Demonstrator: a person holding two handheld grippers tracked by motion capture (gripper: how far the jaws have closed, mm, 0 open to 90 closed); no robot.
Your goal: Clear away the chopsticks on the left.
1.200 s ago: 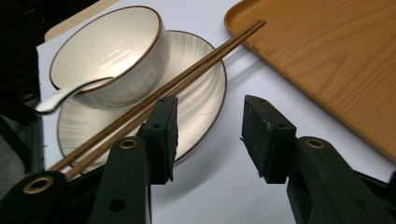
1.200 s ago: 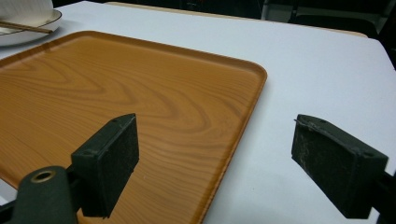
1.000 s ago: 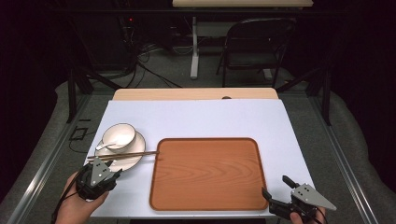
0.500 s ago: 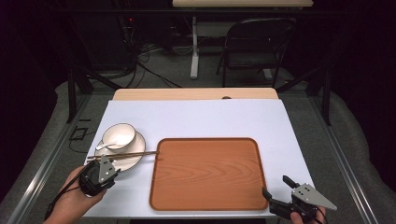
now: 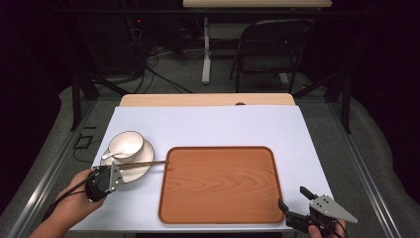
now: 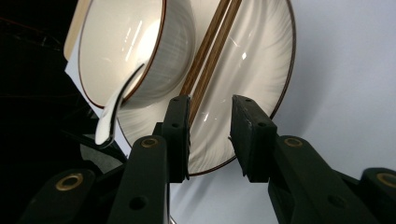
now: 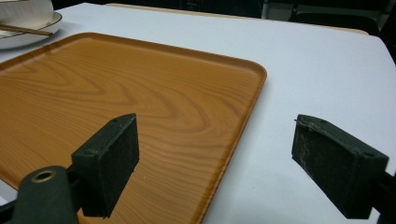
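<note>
Claw [image 6: 210,135] on the left hand is closing in around the near end of the wooden chopsticks [image 6: 211,51]; its jaws have just been narrowing, with the chopstick ends sitting in the gap beside one pad, and no pad is pressing on them yet as far as the left gripper view shows. The chopsticks are lying as a pair across the white plate [image 6: 252,88], running just beside the white bowl [image 6: 126,46] that is standing on that plate, and in the high view their far tips are reaching out past the plate rim toward the corner of the wooden tray [image 5: 220,183]. A white spoon [image 6: 116,107] is leaning out of the bowl over its rim, close to the claw's outer side.

To do this grasp well, the left claw [image 5: 113,171] should be centring both sticks between the pads before squeezing, since they are lying off toward one pad and one stick could slip free. Keeping the jaws low but off the glazed plate, and clear of the spoon handle and bowl wall, would be avoiding a nudge that tips either.

Farther out, the right claw [image 5: 294,208] is hovering spread wide over the near right corner of the tray, holding nothing, above the white worktop [image 5: 223,124].
</note>
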